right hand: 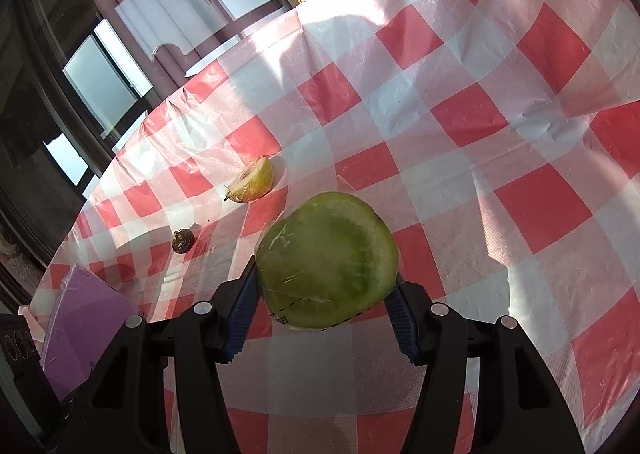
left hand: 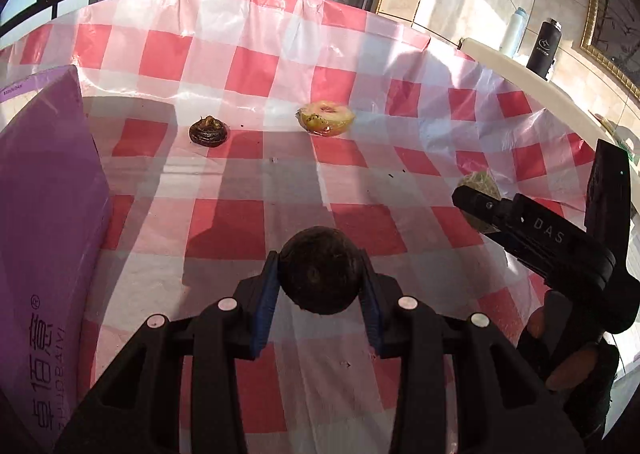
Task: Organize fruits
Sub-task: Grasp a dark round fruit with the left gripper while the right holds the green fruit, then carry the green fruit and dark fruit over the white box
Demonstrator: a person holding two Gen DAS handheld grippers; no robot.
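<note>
Left wrist view: sits behind its fingers [left hand: 268, 294], looks forward and down over the tabletop [left hand: 248, 62], close above it.
Right wrist view: same seat behind its own fingers [right hand: 240, 314], tilted down, near the cloth.
Shared ground: halved fruit [left hand: 325, 117] [right hand: 253, 179], small dark fruit [left hand: 209, 131] [right hand: 183, 240] and purple box [left hand: 48, 190] [right hand: 86, 318], ahead and left of both finger pairs.

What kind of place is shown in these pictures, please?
Probably a dining area in a home. A round table wears a red-and-white checked plastic tablecloth, tall windows with pinkish curtains stand behind it, and a black insulated bottle sits on a pale ledge by a tiled wall.
</note>
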